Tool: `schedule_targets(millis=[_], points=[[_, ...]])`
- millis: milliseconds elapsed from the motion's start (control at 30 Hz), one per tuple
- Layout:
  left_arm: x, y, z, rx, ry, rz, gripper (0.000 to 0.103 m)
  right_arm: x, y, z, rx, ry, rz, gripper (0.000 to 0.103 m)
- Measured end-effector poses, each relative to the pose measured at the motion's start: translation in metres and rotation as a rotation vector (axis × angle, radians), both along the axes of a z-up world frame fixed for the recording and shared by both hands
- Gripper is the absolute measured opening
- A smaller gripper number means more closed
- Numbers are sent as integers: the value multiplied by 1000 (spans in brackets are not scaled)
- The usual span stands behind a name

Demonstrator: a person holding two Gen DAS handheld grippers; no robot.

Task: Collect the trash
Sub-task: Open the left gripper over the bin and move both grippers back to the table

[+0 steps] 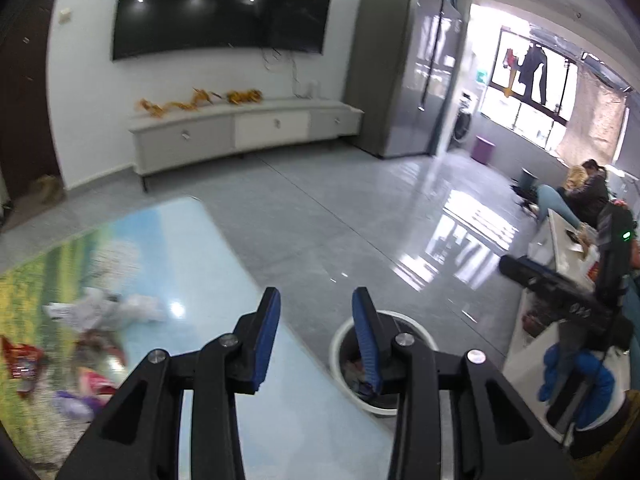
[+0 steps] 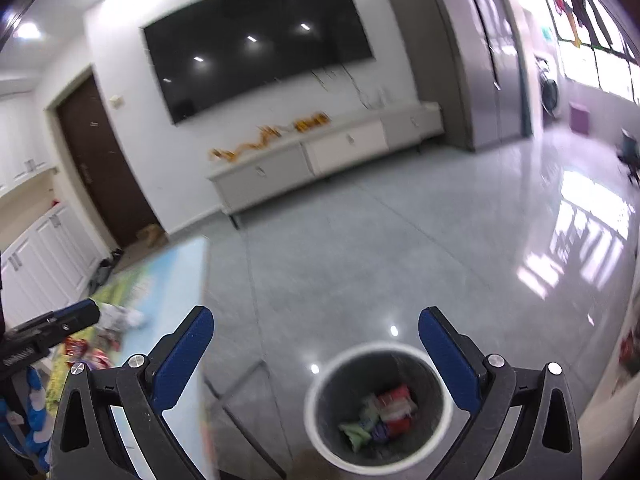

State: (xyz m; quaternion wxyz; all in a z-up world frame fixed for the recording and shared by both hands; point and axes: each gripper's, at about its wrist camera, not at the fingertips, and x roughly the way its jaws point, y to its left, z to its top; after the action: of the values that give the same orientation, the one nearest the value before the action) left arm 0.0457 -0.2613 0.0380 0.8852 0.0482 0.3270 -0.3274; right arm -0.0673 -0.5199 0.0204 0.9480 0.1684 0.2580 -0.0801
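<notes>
L gripper (image 1: 316, 300): jaws part-open, nothing between the blue pads; held over table edge, bin just behind its R finger.
R gripper (image 2: 316, 324): jaws spread wide, empty; above the bin. Also seen in L view at 3 o'clock as a dark bar, w/ a blue glove (image 1: 576, 380) below it.
Bin (image 2: 378, 404): round, white rim, dark inside, on floor at 6 o'clock in R view. Holds wrappers (image 2: 384, 412) – red, green, purple.
Trash on table (image 1: 80, 340): at 8–9 o'clock in L view; white crumpled bag (image 1: 116, 306), red packet (image 1: 22, 356), pink & purple wrappers nearer the cam. Blurred, types unclear.
Table (image 1: 208, 264): glossy top w/ printed landscape (sky, yellow field); its edge is beside the bin.
In the way: L gripper's R finger covers part of the bin in L view; nothing between R gripper & bin.
Floor (image 2: 400, 240): grey shiny tiles, window glare at 3 o'clock.
Room: big dark TV (image 1: 224, 8) on white wall at 12 o'clock; low grey/white cabinet (image 1: 244, 128) under it w/ orange bits on top; tall grey fridge (image 1: 404, 72) at 1–2 o'clock; brown door (image 2: 104, 168) at 9–10 o'clock in R view; white cupboards beside it.
People (image 1: 580, 196): seated far off at 3 o'clock in L view, by bright window w/ clothes hanging.
</notes>
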Motion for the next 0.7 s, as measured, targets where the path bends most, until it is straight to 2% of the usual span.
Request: schedule_targets(millis=[100,167,233,300,400,500,700], points=[[-13,37,17,0,-66,69,39,0,27,25,-31,-64,58,103],[-25,66,26,9,-129,140,62,2,49,39,-50,-109,104,103],[-36,89,35,21,-193,215,74,4,73,52,-74,-162,156,103],[-49,115,43,24,-244,276,75,7,93,59,-93,-201,199,103],[-62,151,49,17,-278,356,75,16,125,67,-104,-224,274,103],[-70,185,53,14,-299,411,75,27,157,72,-127,-215,331,103],[-79,226,48,13,-311,478,76,46,208,76,-159,-181,407,103]])
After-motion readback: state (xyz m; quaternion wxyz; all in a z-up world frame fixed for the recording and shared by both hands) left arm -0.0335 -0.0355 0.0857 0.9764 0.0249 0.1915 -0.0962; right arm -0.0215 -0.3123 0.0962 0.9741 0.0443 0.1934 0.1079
